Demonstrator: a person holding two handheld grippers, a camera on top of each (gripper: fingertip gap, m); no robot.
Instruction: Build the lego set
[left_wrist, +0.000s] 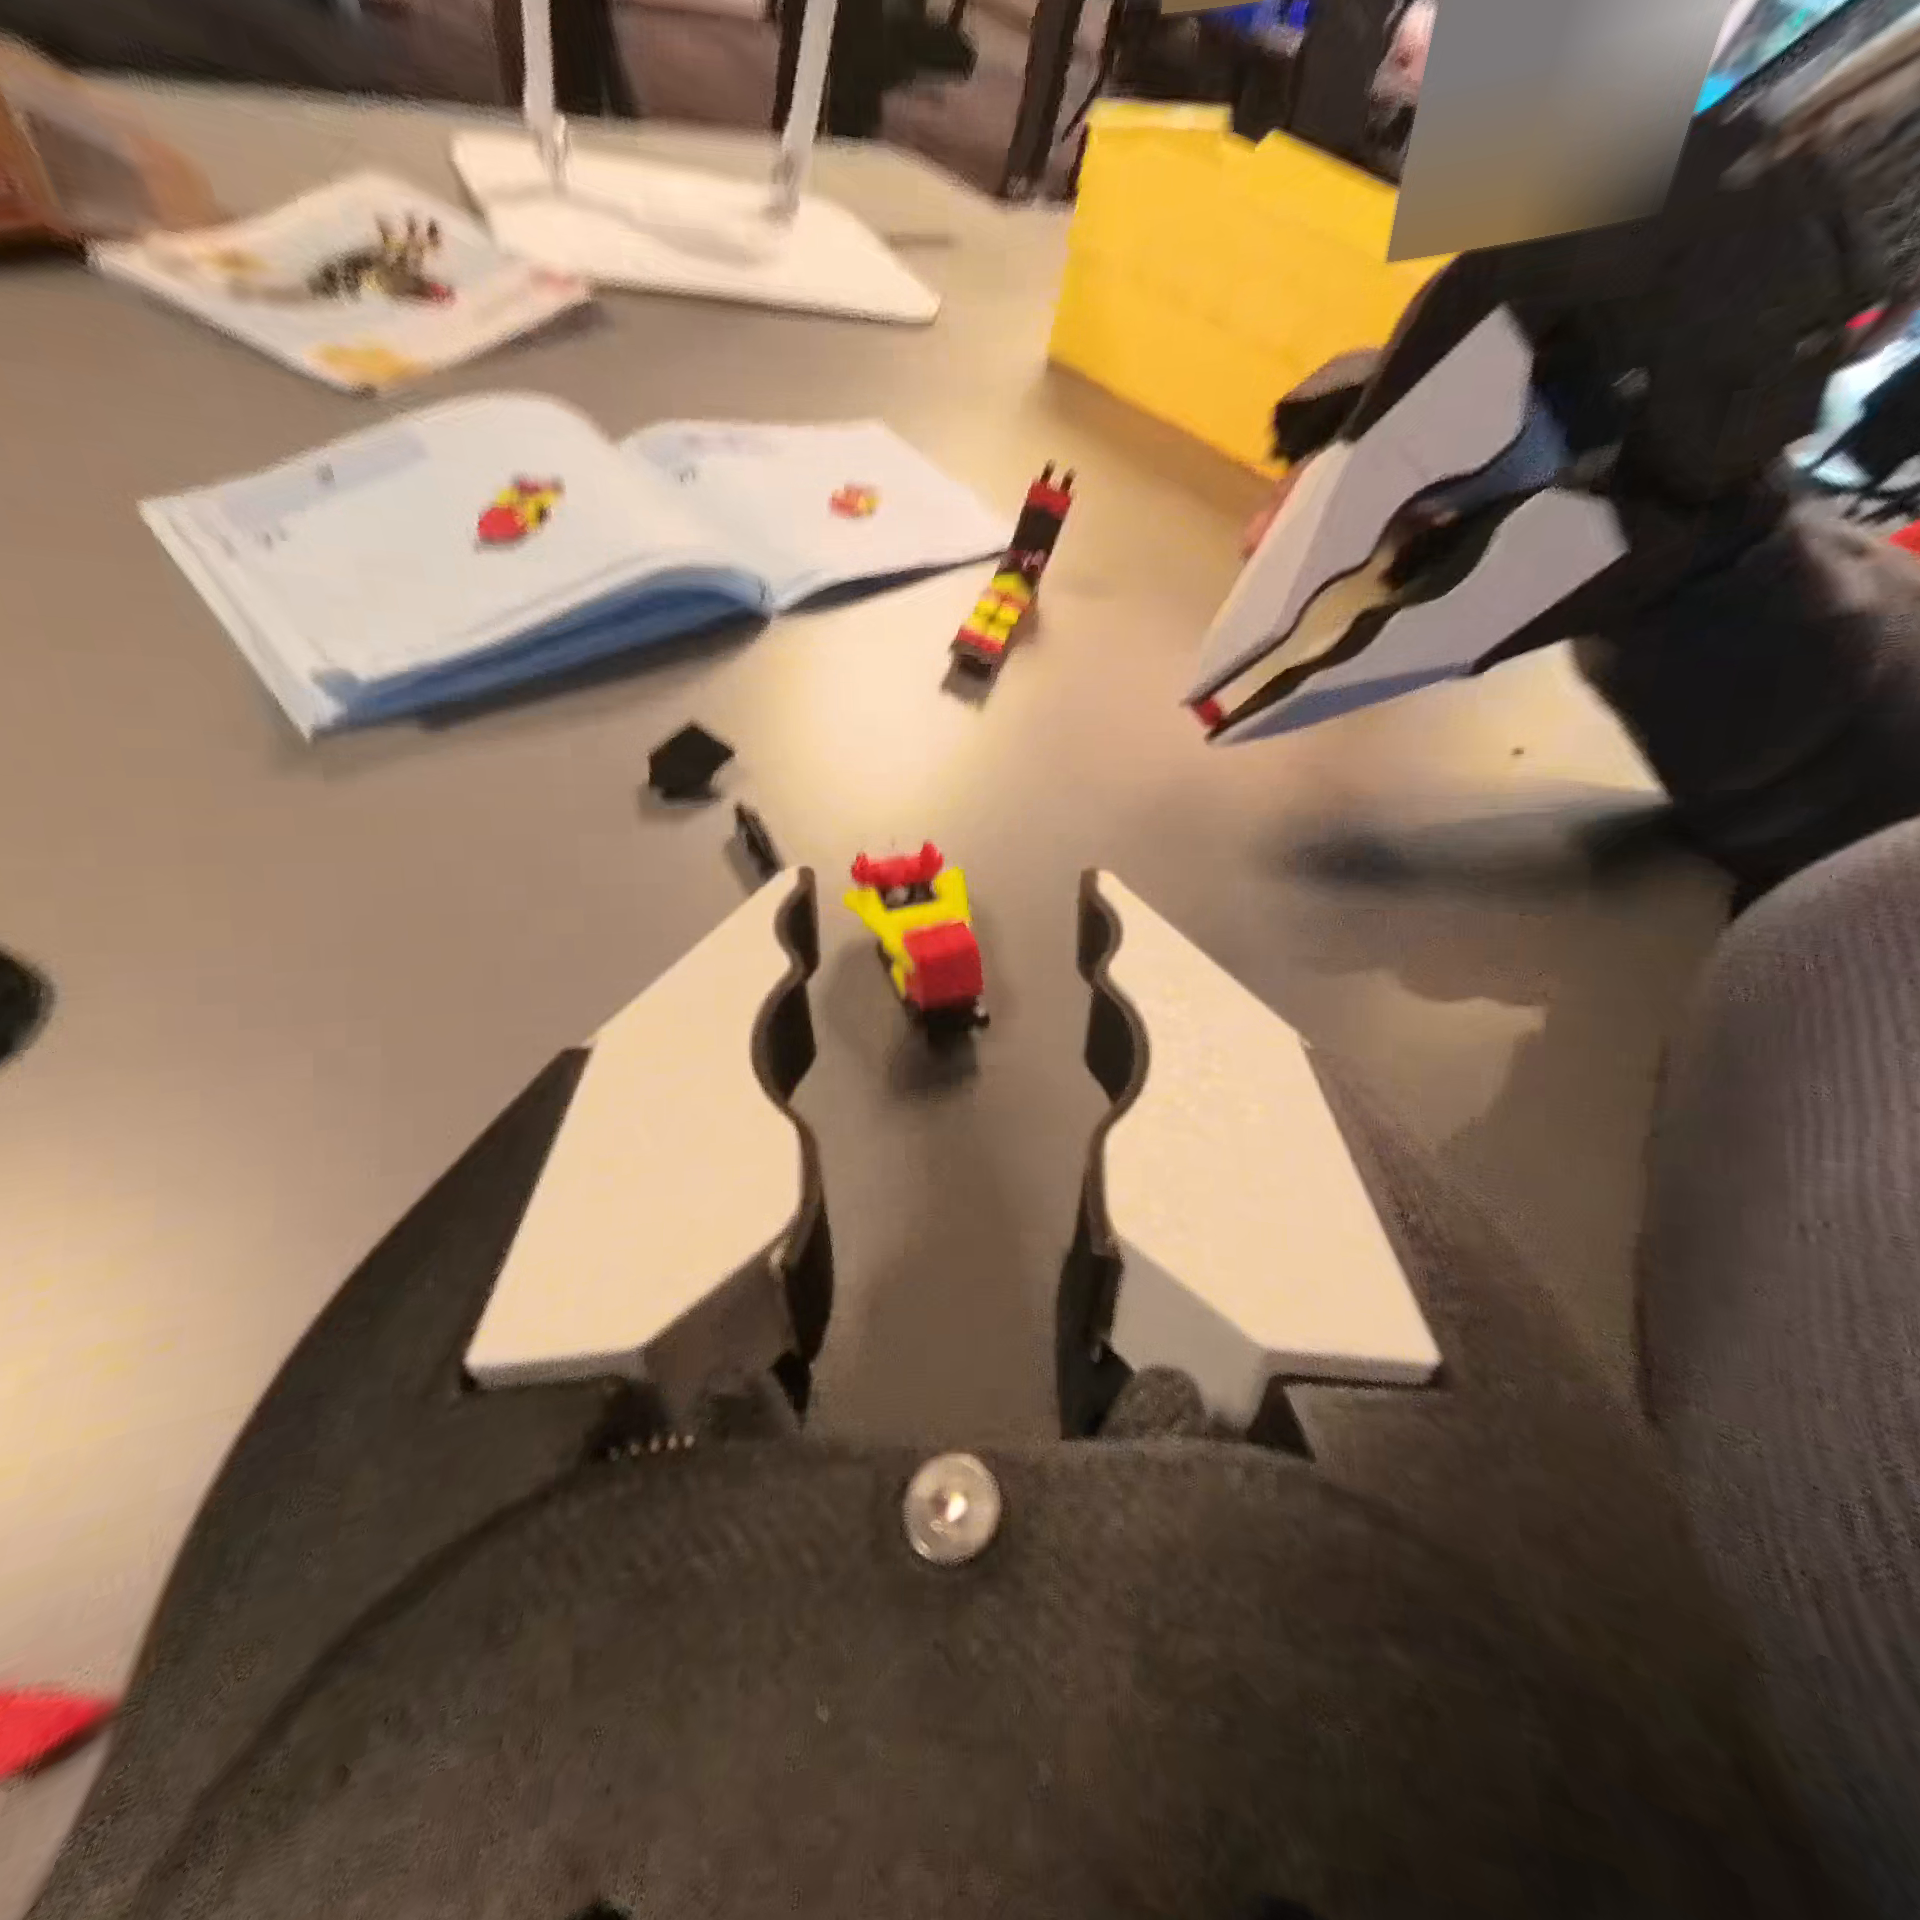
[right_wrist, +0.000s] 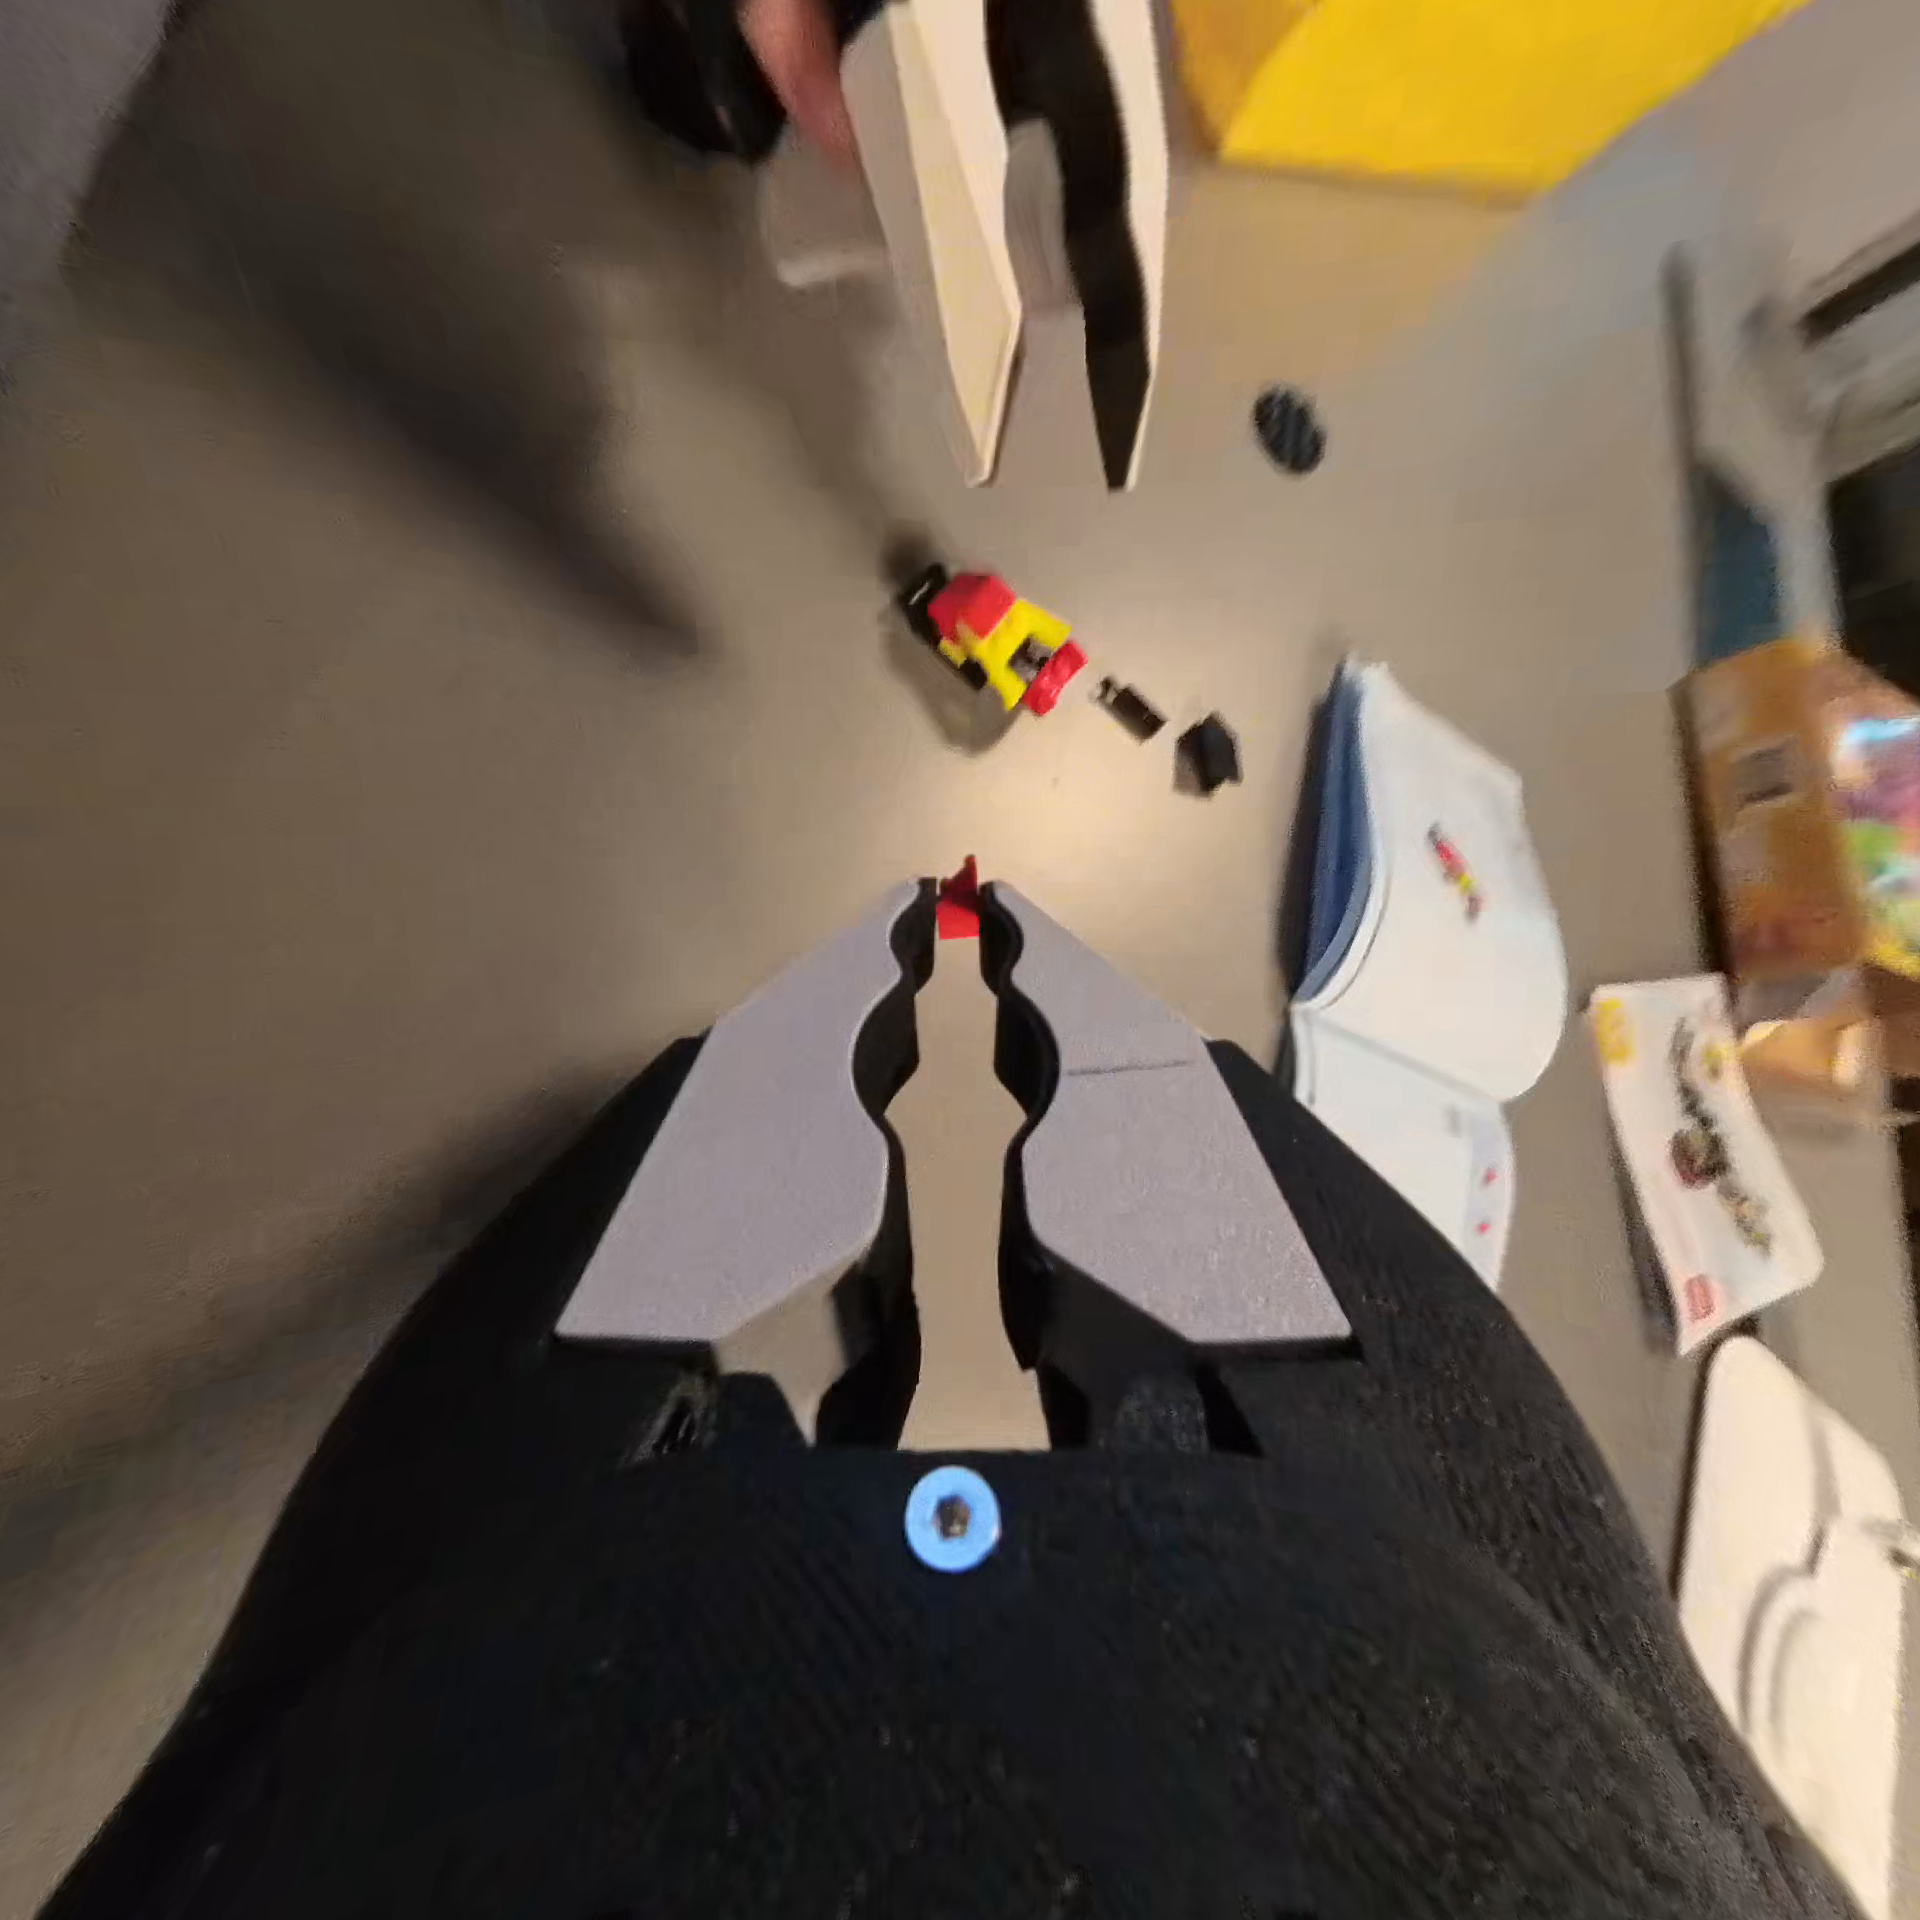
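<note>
A small red and yellow lego build (left_wrist: 920, 940) stands on the grey table, just past and between the tips of my open left gripper (left_wrist: 945, 888). It also shows in the right wrist view (right_wrist: 992, 639). My right gripper (right_wrist: 954, 899) is shut on a small red lego piece (right_wrist: 956, 909) and is held above the table; it shows in the left wrist view (left_wrist: 1210, 717) at the right. A second long red, yellow and black build (left_wrist: 1013, 582) lies farther back. Two loose black pieces (left_wrist: 686, 758) (left_wrist: 756, 840) lie left of the small build.
An open instruction booklet (left_wrist: 561, 540) lies at the back left, another leaflet (left_wrist: 343, 275) behind it. A yellow box (left_wrist: 1216, 270) stands at the back right. A white stand base (left_wrist: 707, 223) sits at the back. A round black hole (right_wrist: 1288, 428) is in the table. Spacing between my two grippers at the tips: around 10 cm.
</note>
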